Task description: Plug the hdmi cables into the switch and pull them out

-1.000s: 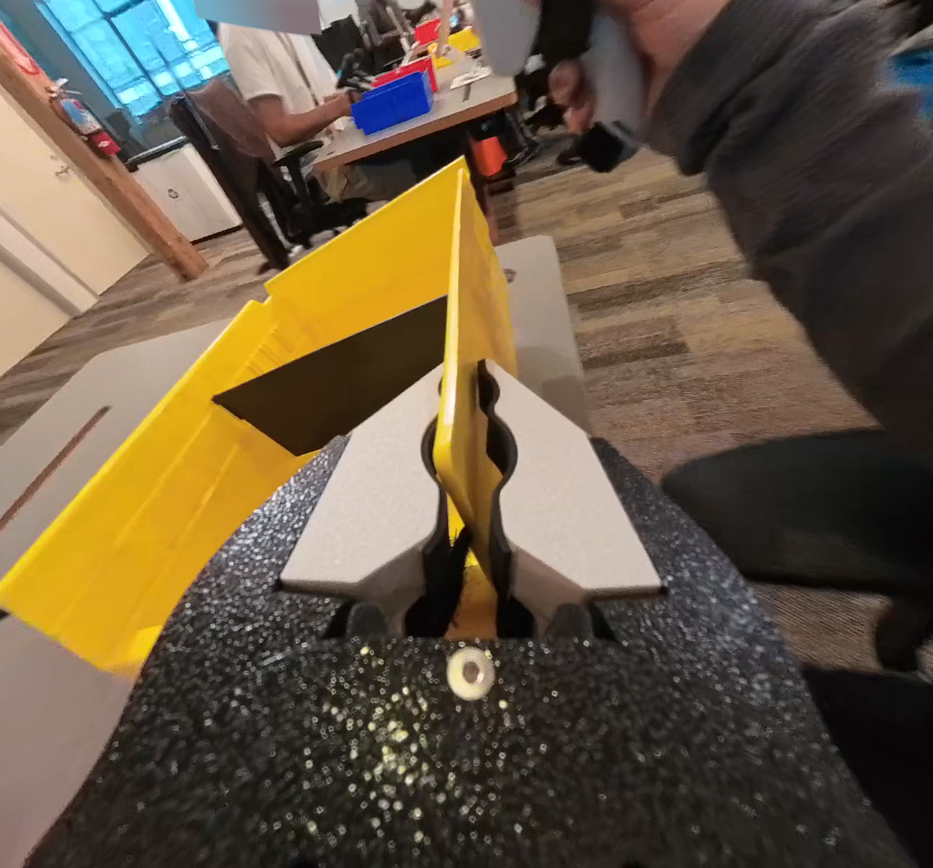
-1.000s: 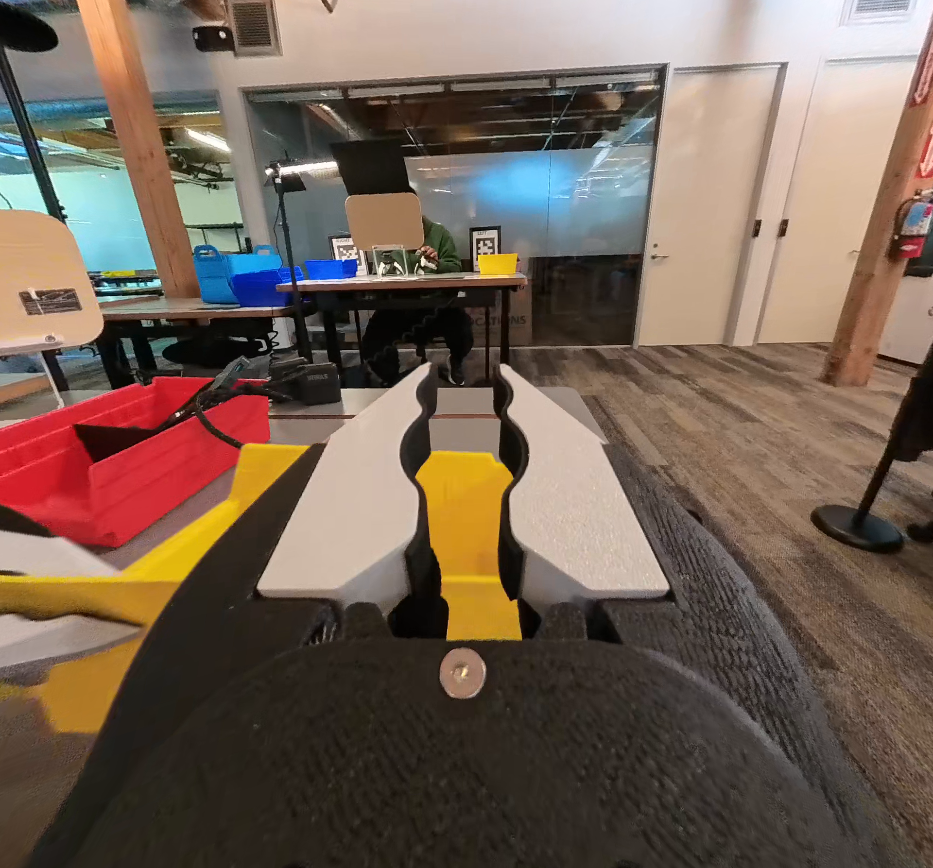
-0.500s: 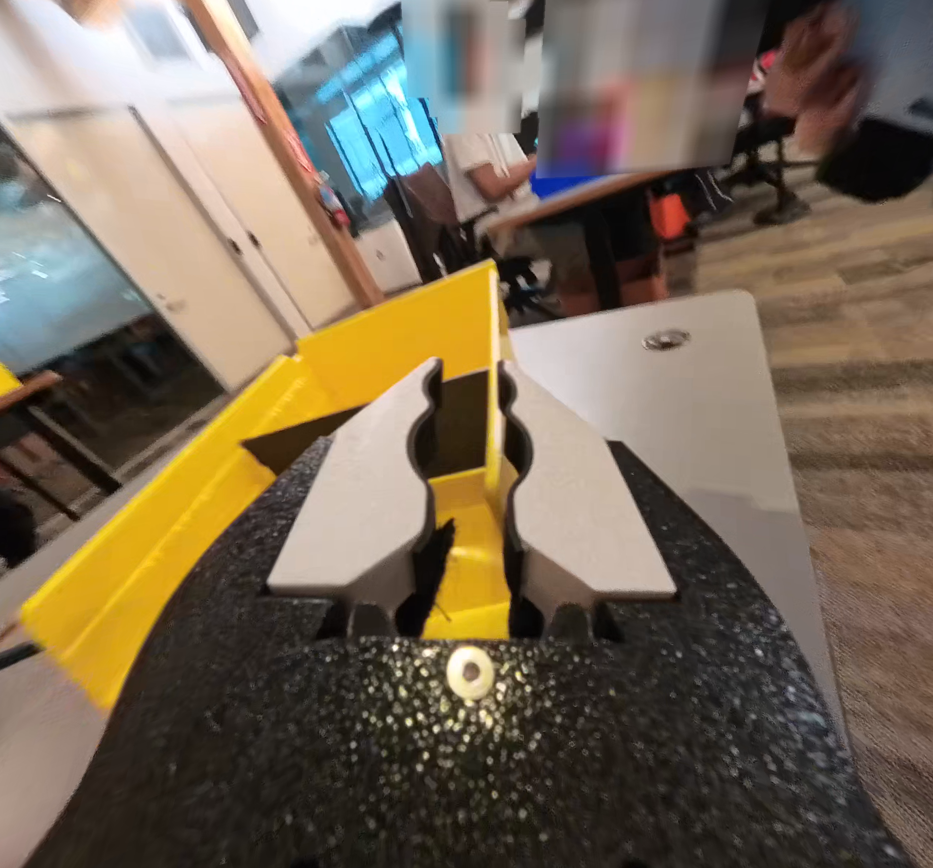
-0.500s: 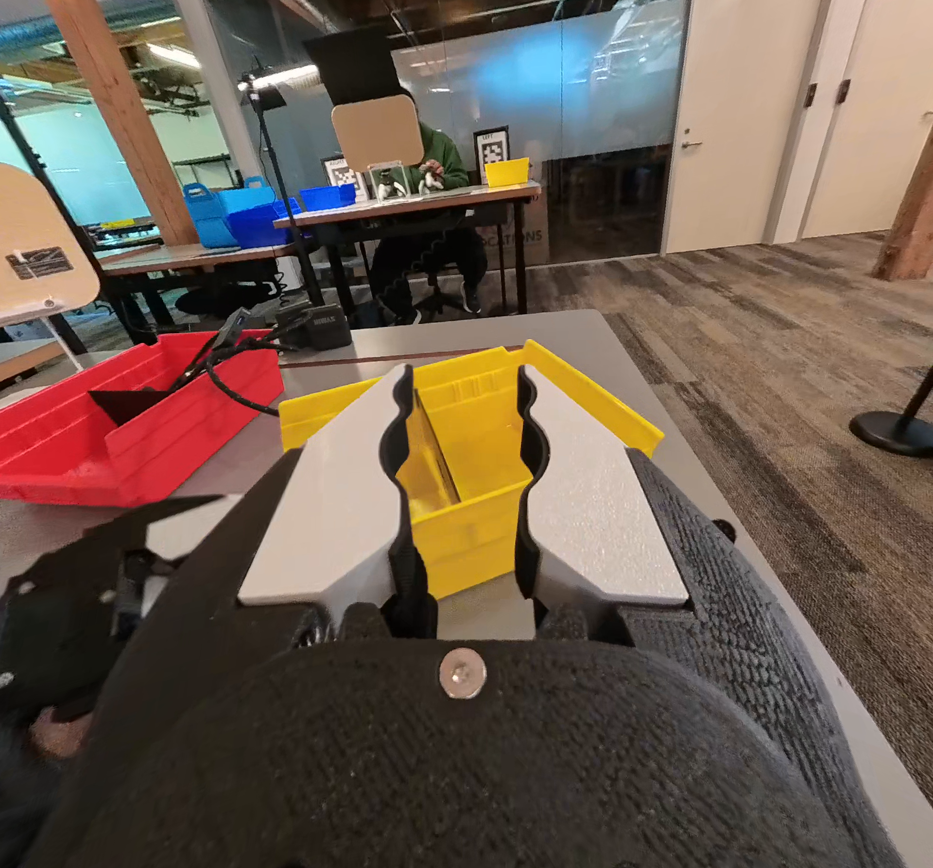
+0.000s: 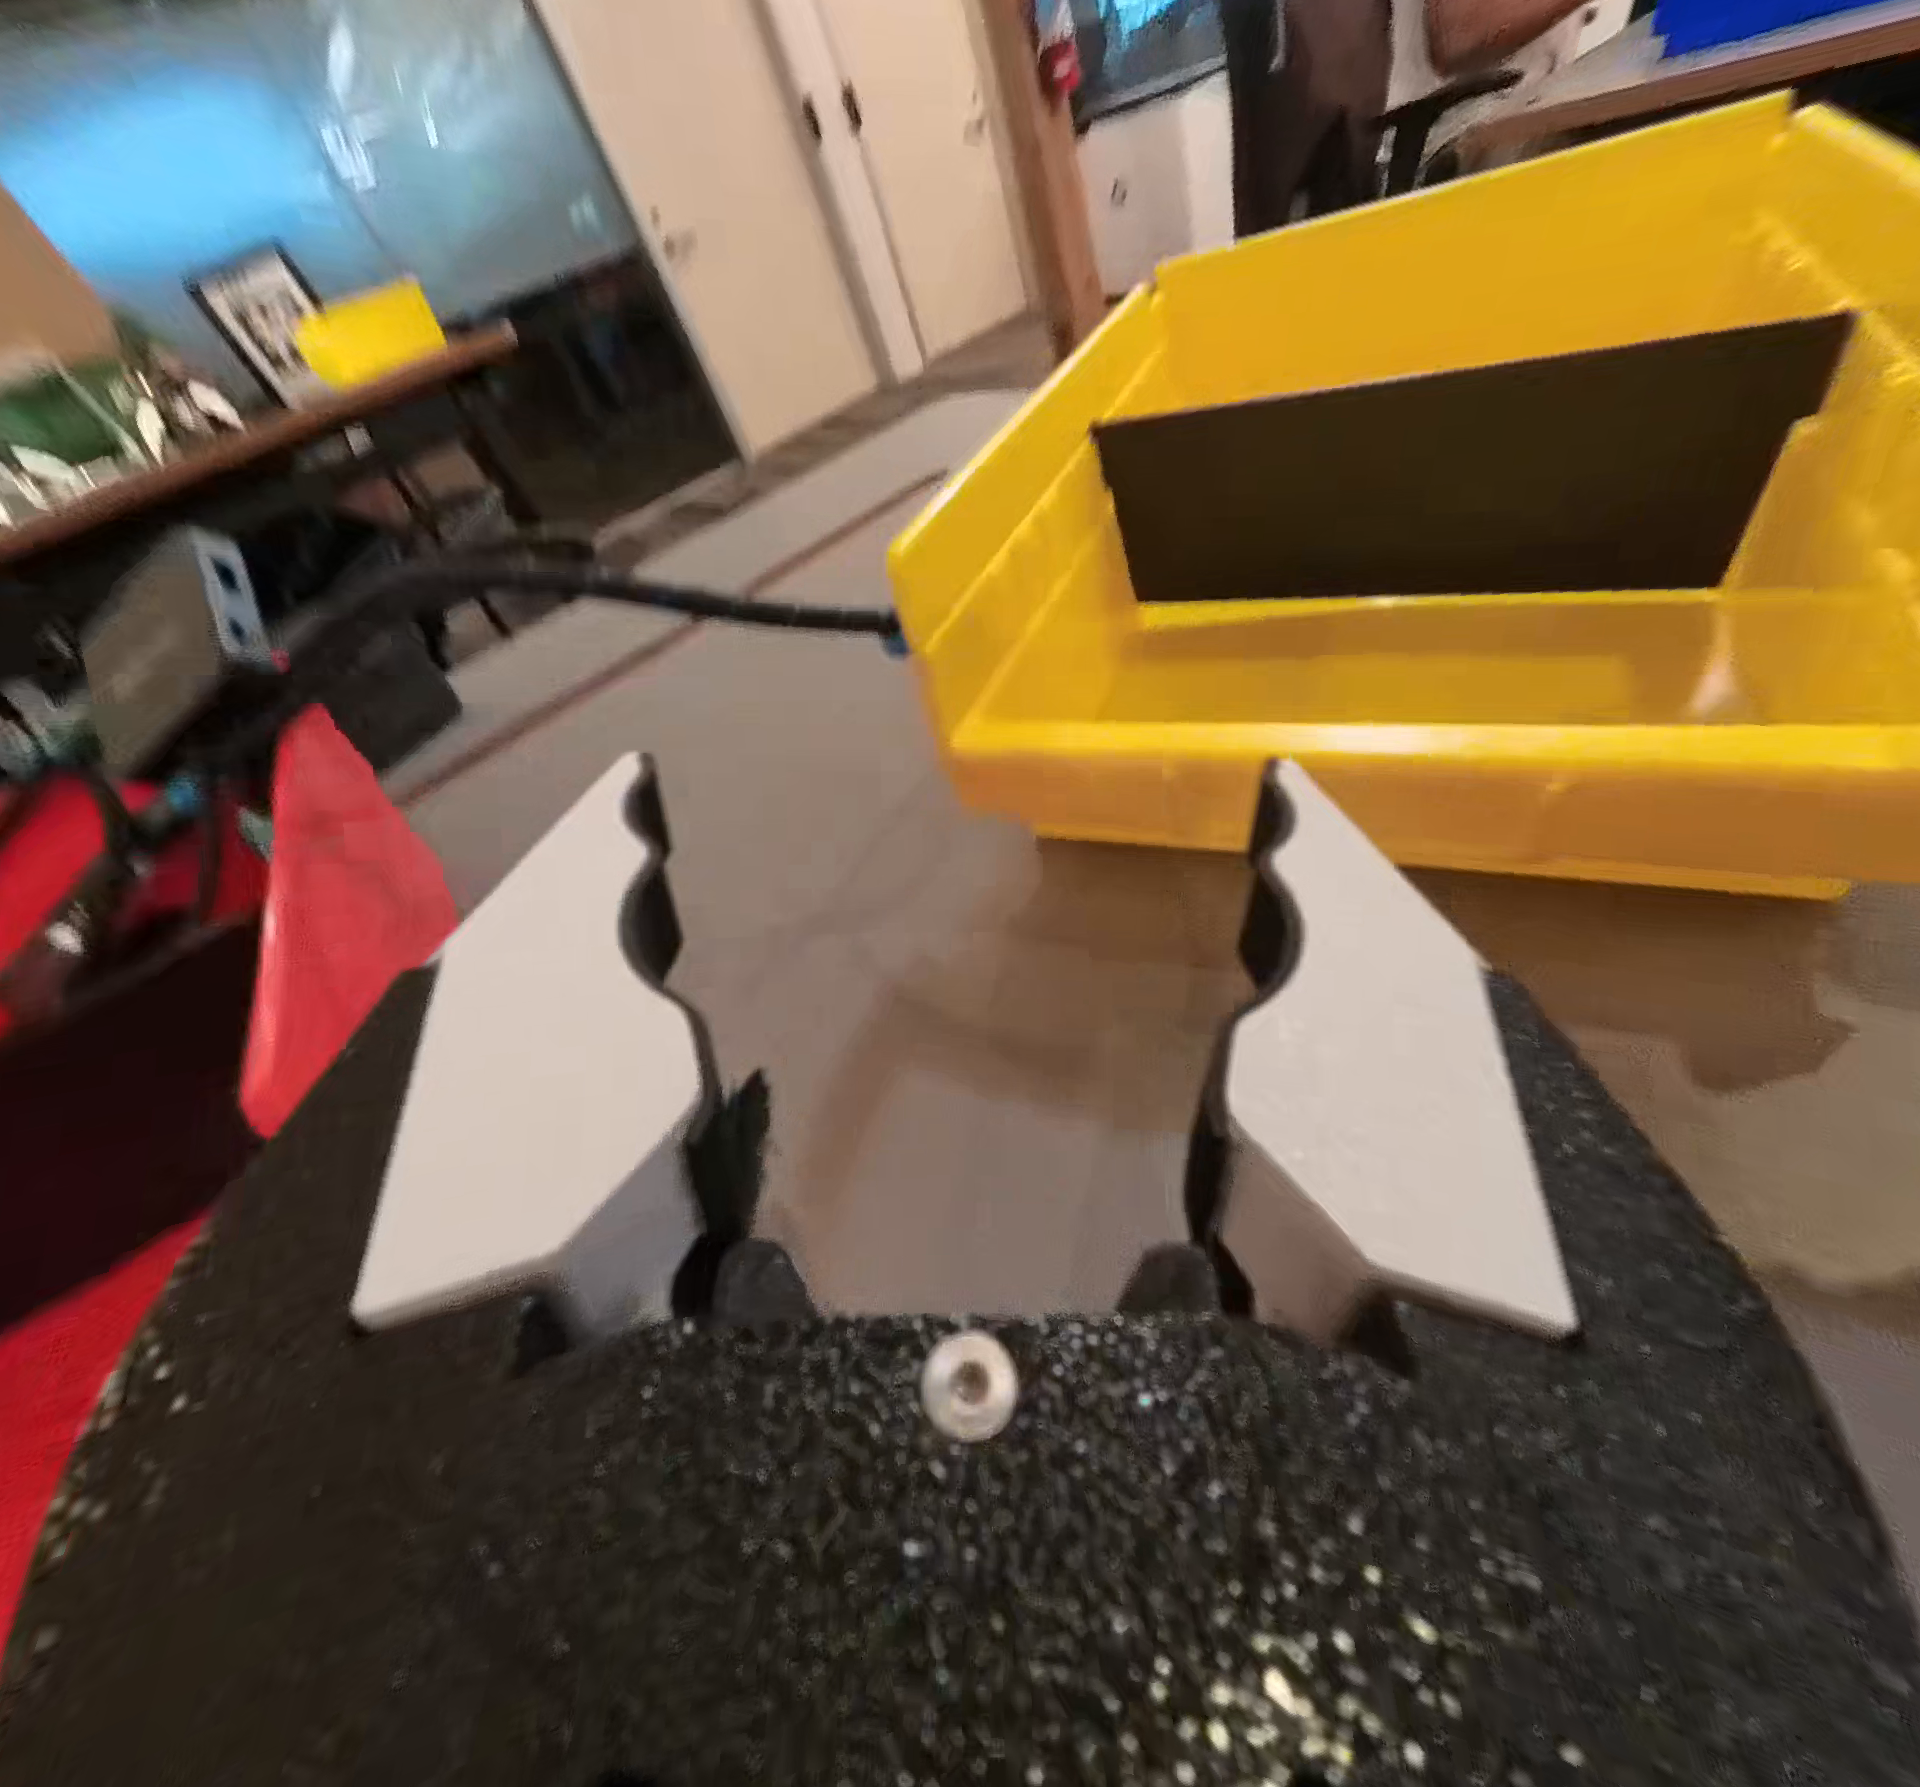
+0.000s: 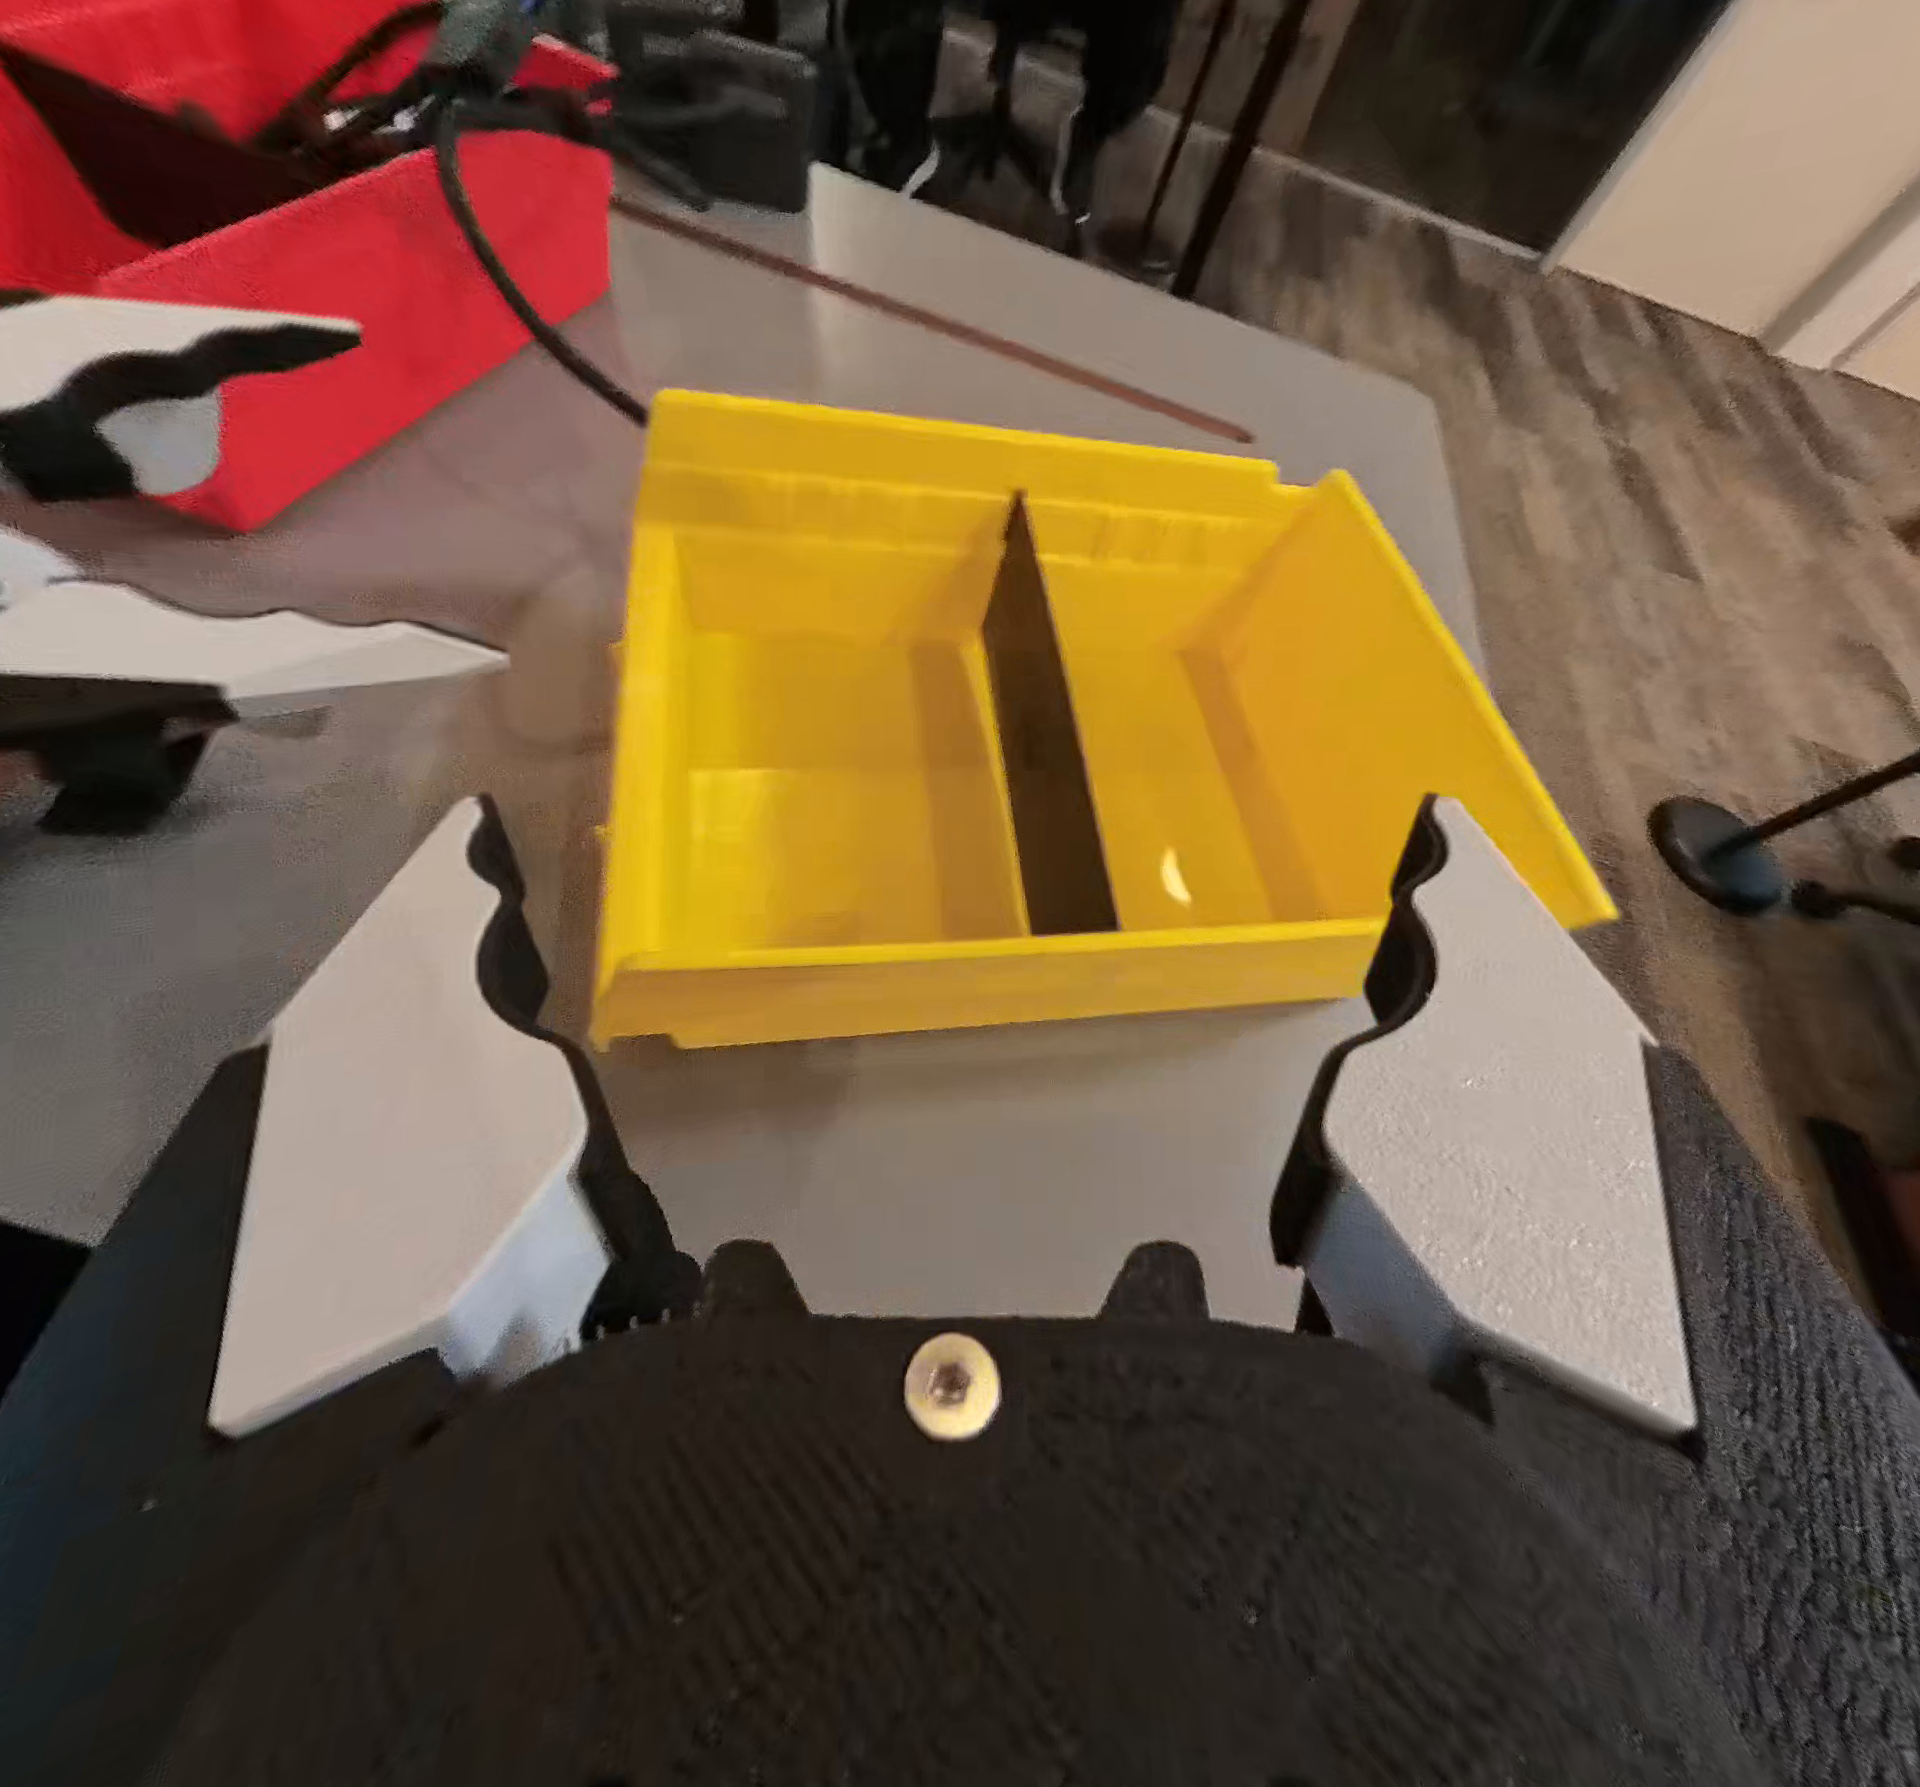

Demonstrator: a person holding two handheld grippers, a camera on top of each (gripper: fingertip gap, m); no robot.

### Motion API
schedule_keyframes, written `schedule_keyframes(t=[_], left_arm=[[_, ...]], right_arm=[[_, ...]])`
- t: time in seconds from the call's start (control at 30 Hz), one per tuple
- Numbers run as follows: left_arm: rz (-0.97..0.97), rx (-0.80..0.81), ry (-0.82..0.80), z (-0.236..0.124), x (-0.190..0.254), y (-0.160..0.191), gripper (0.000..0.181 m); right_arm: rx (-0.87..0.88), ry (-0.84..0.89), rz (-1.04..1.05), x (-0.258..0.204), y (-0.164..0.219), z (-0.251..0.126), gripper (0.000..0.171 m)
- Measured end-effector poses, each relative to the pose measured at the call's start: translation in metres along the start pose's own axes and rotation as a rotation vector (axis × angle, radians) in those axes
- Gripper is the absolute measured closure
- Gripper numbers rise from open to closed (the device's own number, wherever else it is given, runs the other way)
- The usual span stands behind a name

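Observation:
My left gripper [image 5: 956, 792] is open and empty, low over the grey table [image 5: 831, 958], just left of the yellow bin [image 5: 1455, 761]. My right gripper [image 6: 956, 818] is open and empty, in front of the same yellow bin [image 6: 831, 802], which holds only a black divider [image 6: 1044, 750]. A black cable [image 6: 488, 262] runs from the red bin [image 6: 343, 303] to behind the yellow bin; it also shows in the left wrist view [image 5: 644, 589]. More tangled cables [image 6: 343, 116] lie in the red bin. I cannot make out the switch.
The left gripper [image 6: 426, 496] shows at the left of the right wrist view. A dark box [image 6: 707, 96] sits at the table's far edge. The red bin [image 5: 332, 906] is close on my left. The table's right edge drops to carpet [image 6: 1662, 594]. People sit at desks beyond.
Both grippers were shut on the yellow bin's walls. They have let go, opened wide and drawn back, and the bin now rests on the table.

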State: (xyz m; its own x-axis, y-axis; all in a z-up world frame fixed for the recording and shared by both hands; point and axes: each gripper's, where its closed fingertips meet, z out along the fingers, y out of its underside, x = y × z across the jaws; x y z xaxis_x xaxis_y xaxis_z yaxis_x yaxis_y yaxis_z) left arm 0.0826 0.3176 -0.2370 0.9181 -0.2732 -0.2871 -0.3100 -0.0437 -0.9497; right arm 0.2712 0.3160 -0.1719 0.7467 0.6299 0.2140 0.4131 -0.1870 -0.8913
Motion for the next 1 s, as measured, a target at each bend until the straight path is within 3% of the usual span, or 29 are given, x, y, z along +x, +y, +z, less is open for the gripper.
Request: schedule_keyframes(t=[0.13,0.23,0.47,0.57,0.73,1.0], left_arm=[[-0.041,-0.033,-0.041,0.003,-0.011,0.01,0.059],[0.002,-0.02,-0.058,0.003,-0.01,0.009,0.06],[-0.052,-0.043,-0.041,0.005,-0.01,0.016,0.066],[-0.093,-0.046,-0.035,0.006,-0.012,0.017,0.067],[-0.08,-0.044,-0.026,0.006,-0.009,0.017,0.07],[-0.065,-0.039,-0.002,0.007,-0.003,0.015,0.072]], right_arm=[[-0.113,-0.042,-0.049,-0.021,0.013,0.013,0.011],[-0.177,0.021,-0.096,-0.015,0.023,0.022,0.011],[-0.318,-0.036,-0.142,-0.029,0.05,0.035,0.011],[-0.399,0.003,-0.158,-0.017,0.067,0.033,0.012],[-0.39,0.02,-0.106,0.001,0.076,0.025,0.011],[-0.368,0.193,-0.036,0.055,0.091,0.008,0.014]])
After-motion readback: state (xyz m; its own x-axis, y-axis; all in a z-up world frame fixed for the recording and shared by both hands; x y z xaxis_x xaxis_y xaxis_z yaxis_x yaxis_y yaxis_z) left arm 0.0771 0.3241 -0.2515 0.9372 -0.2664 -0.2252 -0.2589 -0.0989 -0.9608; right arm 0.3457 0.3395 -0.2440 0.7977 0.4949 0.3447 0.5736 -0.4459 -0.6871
